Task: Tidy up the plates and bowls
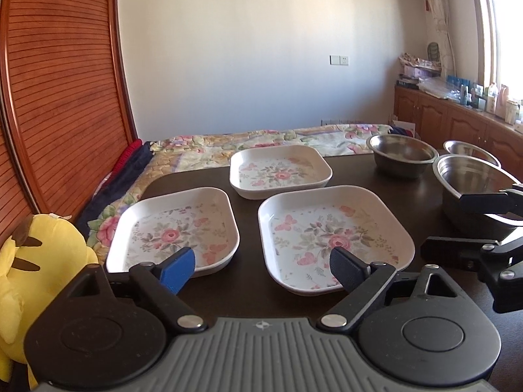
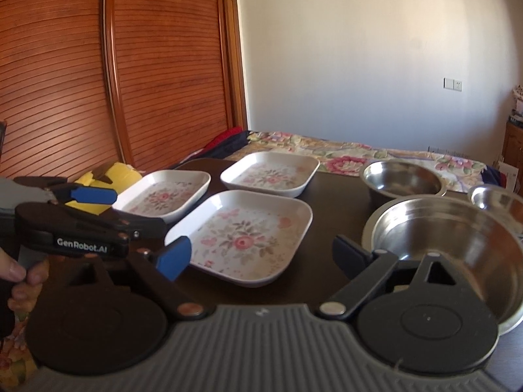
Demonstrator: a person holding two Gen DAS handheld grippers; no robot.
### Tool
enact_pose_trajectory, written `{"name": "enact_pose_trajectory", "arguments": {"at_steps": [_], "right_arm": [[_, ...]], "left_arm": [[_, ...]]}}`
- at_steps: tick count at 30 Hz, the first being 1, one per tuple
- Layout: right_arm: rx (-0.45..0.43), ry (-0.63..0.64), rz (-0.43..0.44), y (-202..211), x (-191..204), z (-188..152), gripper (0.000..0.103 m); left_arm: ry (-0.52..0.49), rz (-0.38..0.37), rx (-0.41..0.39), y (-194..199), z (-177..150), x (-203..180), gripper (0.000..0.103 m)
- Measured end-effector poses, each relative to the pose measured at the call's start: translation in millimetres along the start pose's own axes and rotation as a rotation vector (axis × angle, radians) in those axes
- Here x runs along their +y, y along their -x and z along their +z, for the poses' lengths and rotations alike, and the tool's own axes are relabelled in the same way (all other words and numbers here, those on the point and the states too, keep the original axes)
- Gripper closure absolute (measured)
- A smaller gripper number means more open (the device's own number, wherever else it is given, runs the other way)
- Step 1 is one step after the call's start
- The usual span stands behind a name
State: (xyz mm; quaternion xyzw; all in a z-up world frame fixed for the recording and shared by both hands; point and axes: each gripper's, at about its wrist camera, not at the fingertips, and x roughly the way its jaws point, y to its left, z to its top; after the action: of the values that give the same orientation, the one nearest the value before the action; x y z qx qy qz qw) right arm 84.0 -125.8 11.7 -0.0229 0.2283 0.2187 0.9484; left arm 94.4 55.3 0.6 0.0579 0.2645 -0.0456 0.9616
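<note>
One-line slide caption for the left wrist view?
Open left gripper hovers over a dark table holding three floral square plates and three steel bowls, nothing grasped.

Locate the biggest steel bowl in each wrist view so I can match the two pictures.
Left wrist: biggest steel bowl at right edge, partly behind the right gripper.
Right wrist: lower right, nearest the camera.
Shared landmark: the nearest floral plate, left of it.

Pale wall [image 1: 245,49], slatted wooden wardrobe [image 2: 98,65], floral bed [image 1: 261,138], seemingly sunlit window [image 1: 503,32].
</note>
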Motion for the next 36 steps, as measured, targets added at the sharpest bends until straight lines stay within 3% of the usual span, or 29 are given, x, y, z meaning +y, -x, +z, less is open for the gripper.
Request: {"name": "enact_pose_trajectory", "arguments": {"at_steps": [7,23,28,36], "right_arm": [[0.035,0.006,0.004,-12.5,1.8,-1.1,0.019],[0.069,0.057,-0.020,-35.1,13.1,-0.4,0.026],[0.078,0.058,-0.028,-39.6,21.1,2.1,0.035],[0.094,0.030,-0.089,-42.6,27.2,-6.0,0.037]], "left_arm": [[0.003,-0.017,0.017,-15.2,3.4,4.6,0.027],[-0.007,-0.084,0.034,-40.5,7.8,10.2,0.052],[-0.001,-0.113,0.041,-45.0,8.6,12.3,0.058],[-0.020,-0.130,0.055,-53.6,7.5,12.9,0.061]]}}
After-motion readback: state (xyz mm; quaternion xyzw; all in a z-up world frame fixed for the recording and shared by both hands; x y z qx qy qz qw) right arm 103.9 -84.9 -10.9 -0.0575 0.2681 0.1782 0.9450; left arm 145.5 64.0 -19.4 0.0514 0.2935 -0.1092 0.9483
